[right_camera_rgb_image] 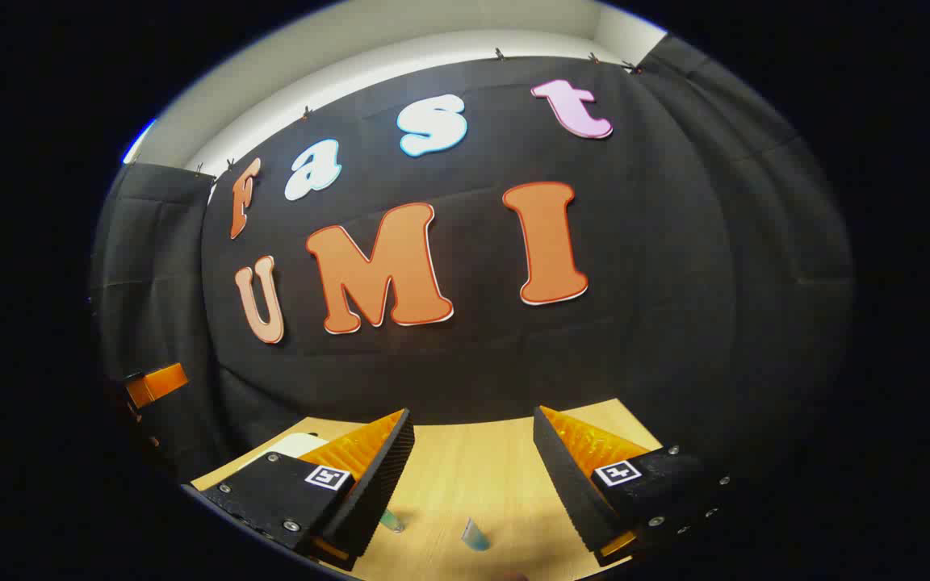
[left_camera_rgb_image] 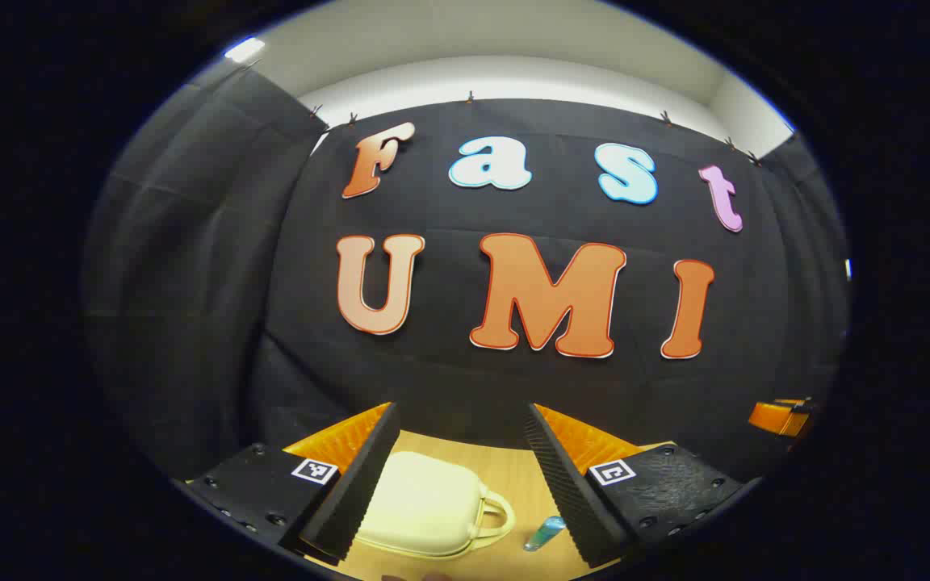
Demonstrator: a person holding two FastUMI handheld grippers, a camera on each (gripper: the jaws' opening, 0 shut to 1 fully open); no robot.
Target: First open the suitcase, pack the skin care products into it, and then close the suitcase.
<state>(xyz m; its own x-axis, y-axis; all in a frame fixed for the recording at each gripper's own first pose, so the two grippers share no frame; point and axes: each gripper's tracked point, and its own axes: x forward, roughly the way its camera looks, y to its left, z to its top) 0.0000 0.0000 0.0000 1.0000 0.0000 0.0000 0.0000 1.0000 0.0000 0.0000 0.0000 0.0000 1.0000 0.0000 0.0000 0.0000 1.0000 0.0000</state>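
the case point(left_camera_rgb_image: 425, 504) is a small cream shell with a loop handle, lying flat on the table point(left_camera_rgb_image: 513, 476). in the left gripper view it sits at about 6 o'clock, between the fingers and nearer the left one. its lid looks down, so by my reading the first step, opening it, is not yet done. packing and closing are both left too; nothing looks packed.

a small bluish tube point(left_camera_rgb_image: 544, 533) lies on the wood at 3 o'clock of the case, just beside the handle, apart from it. in the right gripper view a pale corner of the case point(right_camera_rgb_image: 291, 446) peeks at 9 o'clock behind the left finger, and two small bluish items lie low between the fingers: one point(right_camera_rgb_image: 391, 521) by the left finger, one point(right_camera_rgb_image: 475, 535) nearer the middle. whether either is the tube from the other view i cannot tell.

count: one case; at least two skin care items, small and partly cut off.

the left gripper point(left_camera_rgb_image: 465, 476) hangs above the case, jaws spread wide, holding nothing. the right gripper point(right_camera_rgb_image: 473, 476) is likewise spread and empty, over bare wood.
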